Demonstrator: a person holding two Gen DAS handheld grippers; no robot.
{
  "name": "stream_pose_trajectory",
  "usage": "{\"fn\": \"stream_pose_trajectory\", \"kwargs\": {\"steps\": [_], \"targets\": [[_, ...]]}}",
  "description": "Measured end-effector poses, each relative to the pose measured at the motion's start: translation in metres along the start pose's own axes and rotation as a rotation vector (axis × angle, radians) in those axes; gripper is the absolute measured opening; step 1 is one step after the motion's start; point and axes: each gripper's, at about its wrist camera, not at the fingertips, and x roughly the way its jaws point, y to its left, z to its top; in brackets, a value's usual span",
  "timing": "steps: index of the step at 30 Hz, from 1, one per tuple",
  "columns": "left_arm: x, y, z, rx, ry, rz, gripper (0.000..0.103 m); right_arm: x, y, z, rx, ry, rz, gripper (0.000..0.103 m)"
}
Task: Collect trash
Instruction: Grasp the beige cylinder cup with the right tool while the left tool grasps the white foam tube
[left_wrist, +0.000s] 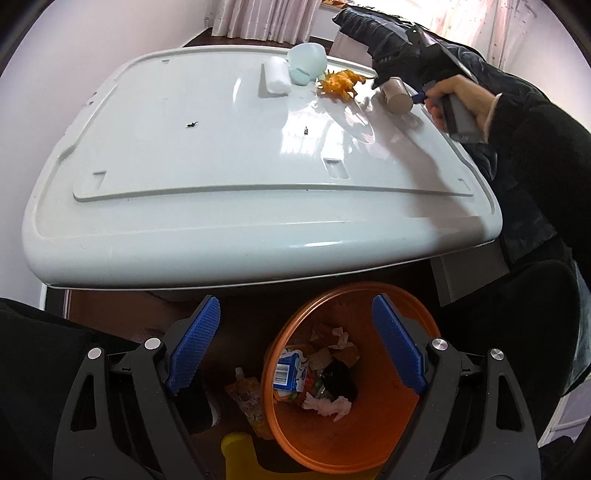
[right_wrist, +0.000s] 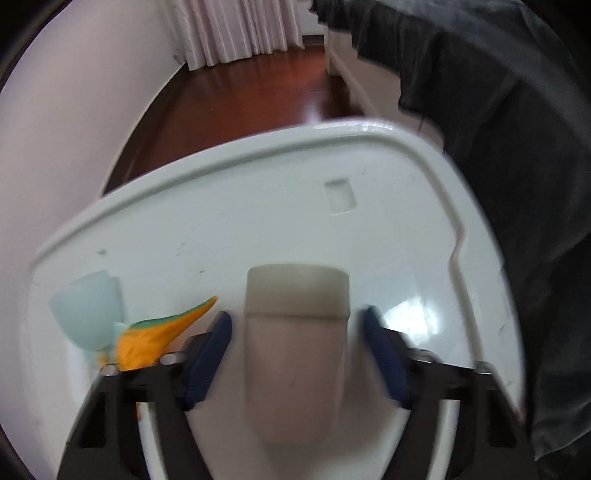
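I see pale pleated curtains (right_wrist: 236, 33) at the top of the frame, reddish wooden floor (right_wrist: 266, 92) beneath, and a white wall (right_wrist: 55, 129) left.

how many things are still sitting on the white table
4, along the table's far edge: white roll, pale cup, orange toy, and tan tube between the right gripper's pads.

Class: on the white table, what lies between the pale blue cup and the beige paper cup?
The orange toy dinosaur lies between pale blue cup and beige paper cup, in the left wrist view.
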Motion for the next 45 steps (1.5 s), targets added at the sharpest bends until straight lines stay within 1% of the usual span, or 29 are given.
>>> {"fn": "stream_pose_trajectory", "kwargs": {"steps": [1,4,6,8,10,11,13,16,17,18,20,21,23,26,28,30,32,35,37,40,44,45], "targets": [[0.0,0.0,0.0,-0.001,-0.001,0.004,0.082,-0.002,0.002,-0.004,-0.022,-0.022,-0.022,0.048],[-0.001,0.001,0.002,0.002,0.002,0.01,0.082,-0.011,-0.005,-0.024,-0.029,-0.052,0.013,0.048],[-0.003,0.001,0.006,0.004,0.008,0.012,0.082,-0.017,-0.012,-0.038,-0.039,-0.057,0.027,0.048],[-0.003,0.0,0.013,0.007,0.011,0.019,0.082,-0.028,-0.022,-0.058,-0.044,-0.057,0.063,0.048],[-0.004,0.001,0.025,0.006,0.005,0.031,0.082,-0.05,-0.032,-0.081,-0.036,-0.067,0.122,0.048],[-0.005,0.0,0.036,0.003,-0.003,0.044,0.082,-0.062,-0.036,-0.092,-0.03,-0.077,0.159,0.048],[-0.003,0.0,0.055,-0.002,-0.014,0.043,0.082,-0.083,-0.033,-0.108,-0.026,-0.101,0.217,0.048],[0.009,0.0,0.096,-0.019,-0.037,0.06,0.082,-0.112,-0.03,-0.136,-0.038,-0.165,0.284,0.048],[0.016,0.0,0.111,-0.018,-0.042,0.057,0.082,-0.117,-0.029,-0.142,-0.039,-0.175,0.301,0.048],[0.025,0.0,0.129,-0.023,-0.056,0.074,0.082,-0.121,-0.029,-0.148,-0.039,-0.187,0.333,0.048],[0.047,0.0,0.164,-0.008,-0.079,0.094,0.082,-0.123,-0.026,-0.148,-0.042,-0.191,0.36,0.048],[0.056,0.0,0.174,-0.006,-0.085,0.111,0.082,-0.121,-0.025,-0.144,-0.041,-0.193,0.37,0.048],[0.082,0.002,0.202,0.004,-0.077,0.136,0.082,-0.119,-0.027,-0.139,-0.032,-0.195,0.382,0.048],[0.113,0.005,0.228,0.001,-0.056,0.142,0.082,-0.118,-0.033,-0.136,-0.002,-0.195,0.407,0.048],[0.128,0.006,0.239,0.01,-0.049,0.165,0.082,-0.116,-0.038,-0.133,0.011,-0.198,0.414,0.048],[0.143,0.009,0.248,0.03,-0.025,0.233,0.082,-0.114,-0.04,-0.13,0.023,-0.193,0.426,0.048],[0.15,0.021,0.252,0.02,-0.016,0.27,0.082,-0.112,-0.043,-0.127,0.04,-0.187,0.441,0.048],[0.145,0.04,0.256,-0.023,-0.038,0.275,0.082,-0.11,-0.044,-0.124,0.049,-0.181,0.455,0.048],[0.146,0.049,0.261,-0.042,-0.048,0.255,0.082,-0.11,-0.044,-0.123,0.051,-0.182,0.462,0.048],[0.152,0.043,0.272,0.002,-0.047,0.246,0.082,-0.11,-0.041,-0.122,0.043,-0.184,0.464,0.048],[0.165,0.023,0.288,0.119,-0.054,0.243,0.082,-0.107,-0.036,-0.121,0.032,-0.176,0.462,0.048],[0.168,0.021,0.291,0.135,-0.057,0.223,0.08,-0.107,-0.036,-0.121,0.032,-0.173,0.462,0.048]]}}
